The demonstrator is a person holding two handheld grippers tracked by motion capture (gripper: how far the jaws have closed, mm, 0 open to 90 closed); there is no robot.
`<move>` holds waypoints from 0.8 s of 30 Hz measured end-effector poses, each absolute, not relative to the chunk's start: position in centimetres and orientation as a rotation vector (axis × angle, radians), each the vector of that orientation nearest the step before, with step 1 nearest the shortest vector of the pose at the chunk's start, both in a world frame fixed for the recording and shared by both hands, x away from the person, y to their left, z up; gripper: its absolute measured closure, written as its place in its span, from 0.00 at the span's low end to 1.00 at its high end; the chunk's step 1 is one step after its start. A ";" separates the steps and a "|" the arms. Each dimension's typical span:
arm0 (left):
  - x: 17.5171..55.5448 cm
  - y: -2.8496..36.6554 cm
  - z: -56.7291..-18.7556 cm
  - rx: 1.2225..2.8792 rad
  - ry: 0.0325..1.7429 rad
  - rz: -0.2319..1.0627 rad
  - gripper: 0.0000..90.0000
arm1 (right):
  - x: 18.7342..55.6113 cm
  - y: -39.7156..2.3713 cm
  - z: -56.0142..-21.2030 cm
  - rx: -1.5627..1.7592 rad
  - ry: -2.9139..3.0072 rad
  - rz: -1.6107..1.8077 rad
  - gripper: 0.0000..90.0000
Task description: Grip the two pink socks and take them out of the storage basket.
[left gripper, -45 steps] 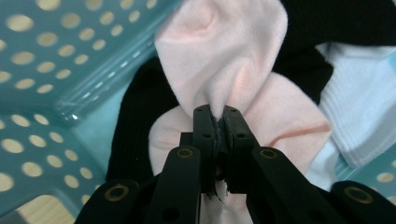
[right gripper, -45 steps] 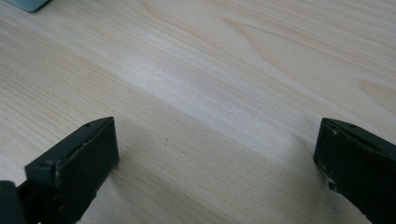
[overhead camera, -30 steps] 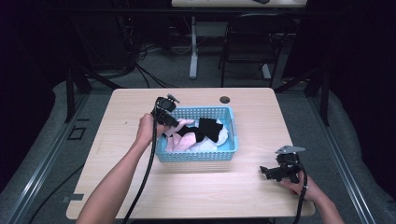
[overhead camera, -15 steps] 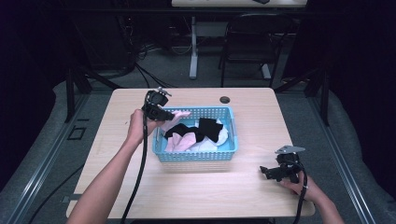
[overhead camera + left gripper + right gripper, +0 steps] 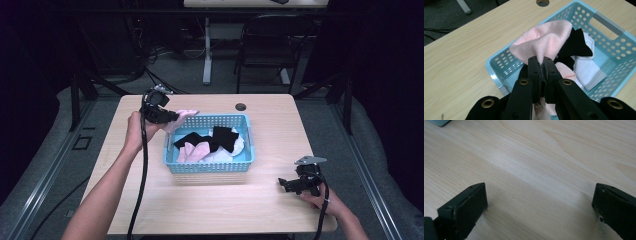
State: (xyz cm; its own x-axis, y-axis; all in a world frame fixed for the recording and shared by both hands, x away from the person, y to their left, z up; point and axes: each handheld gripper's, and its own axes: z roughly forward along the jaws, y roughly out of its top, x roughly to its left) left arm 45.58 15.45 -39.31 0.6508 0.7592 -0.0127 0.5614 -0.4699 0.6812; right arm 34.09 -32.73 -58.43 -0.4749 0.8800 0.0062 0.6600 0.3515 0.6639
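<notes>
Left gripper view, tongs [image 5: 543, 62] pinching pink sock [image 5: 544, 41] (over basket [image 5: 496, 71])

A lab or office workroom

We see a wooden desk [image 5: 150, 205] on grey carpet [image 5: 35, 165], a folding chair [image 5: 262, 47], and cables [image 5: 160, 55] trailing behind it.

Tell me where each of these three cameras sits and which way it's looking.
High view: above the person's side, facing forward and down on the table; both forearms show.
Left gripper view: on the left claw, looking along jaws shut on a pink sock above the blue basket.
Right gripper view: on the right claw, jaws apart, facing bare tabletop.
Shared: basket and socks, high and left.
</notes>
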 end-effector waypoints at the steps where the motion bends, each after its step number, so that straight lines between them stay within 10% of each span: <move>1: 45.3 15.8 -38.9 2.188 1.024 0.394 0.96 | 34.1 -32.7 -58.4 1.356 2.268 0.862 0.00; 24: 44.1 22.1 -37.7 2.083 1.131 0.488 0.96 | 34.1 -32.7 -58.4 1.354 2.273 0.862 0.00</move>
State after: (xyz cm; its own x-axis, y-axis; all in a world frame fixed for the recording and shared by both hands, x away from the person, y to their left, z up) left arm 44.08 22.10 -37.73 0.5462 0.8377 -0.0051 0.5714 -0.3681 0.7335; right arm 34.12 -32.75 -58.42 -0.4778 0.8784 0.0047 0.6607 0.3559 0.6610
